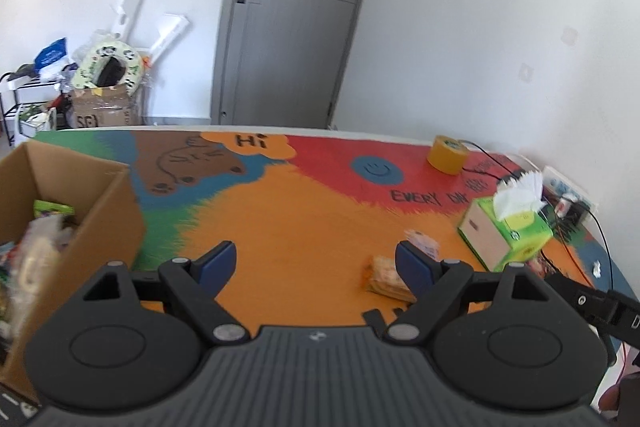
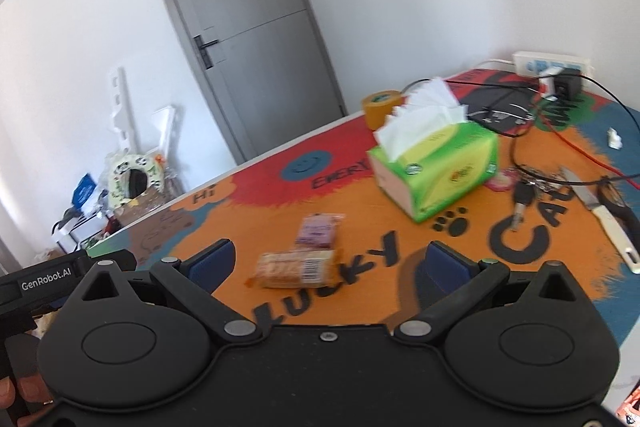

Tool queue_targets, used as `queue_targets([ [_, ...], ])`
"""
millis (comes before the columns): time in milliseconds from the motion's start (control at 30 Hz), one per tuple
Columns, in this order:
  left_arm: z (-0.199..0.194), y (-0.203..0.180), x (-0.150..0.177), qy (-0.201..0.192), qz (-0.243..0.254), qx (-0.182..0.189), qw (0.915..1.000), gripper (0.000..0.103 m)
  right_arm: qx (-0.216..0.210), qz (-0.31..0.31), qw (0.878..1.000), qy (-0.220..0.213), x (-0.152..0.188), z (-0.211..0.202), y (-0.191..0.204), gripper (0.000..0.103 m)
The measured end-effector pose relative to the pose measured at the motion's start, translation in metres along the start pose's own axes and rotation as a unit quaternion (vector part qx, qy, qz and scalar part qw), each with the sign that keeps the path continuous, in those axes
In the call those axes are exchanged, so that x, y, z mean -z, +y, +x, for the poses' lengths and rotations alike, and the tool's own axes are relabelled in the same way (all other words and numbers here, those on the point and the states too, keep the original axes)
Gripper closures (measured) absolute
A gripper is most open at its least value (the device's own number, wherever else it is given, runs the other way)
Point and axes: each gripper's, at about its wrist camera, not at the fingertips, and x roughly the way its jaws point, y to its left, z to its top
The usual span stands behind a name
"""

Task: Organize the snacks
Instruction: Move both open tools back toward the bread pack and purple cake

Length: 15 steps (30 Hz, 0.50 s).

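Claws both wide and empty, left claw (image 1: 316, 263), right claw (image 2: 328, 267), blurred snack packets (image 2: 298, 267), box (image 1: 104, 211) contents indistinct.

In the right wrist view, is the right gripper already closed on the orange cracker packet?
No: the right gripper stands open above the mat, and the orange cracker packet lies untouched between and beyond its blue pads.

An orange-wrapped cracker packet (image 2: 297, 268) lies flat on the orange part of the mat near the camera, a small purple snack packet (image 2: 318, 230) lies just beyond it, and a cardboard box (image 1: 68, 211) holding snacks stands at the left.
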Motion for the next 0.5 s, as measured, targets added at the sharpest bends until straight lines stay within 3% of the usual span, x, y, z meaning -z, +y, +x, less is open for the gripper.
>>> queue_targets([
  [500, 0.050, -0.057, 0.012, 0.041, 0.044, 0.015, 0.9981, 0.017, 0.031, 0.045, 0.999, 0.006, 0.003, 0.016, -0.060, 0.000],
])
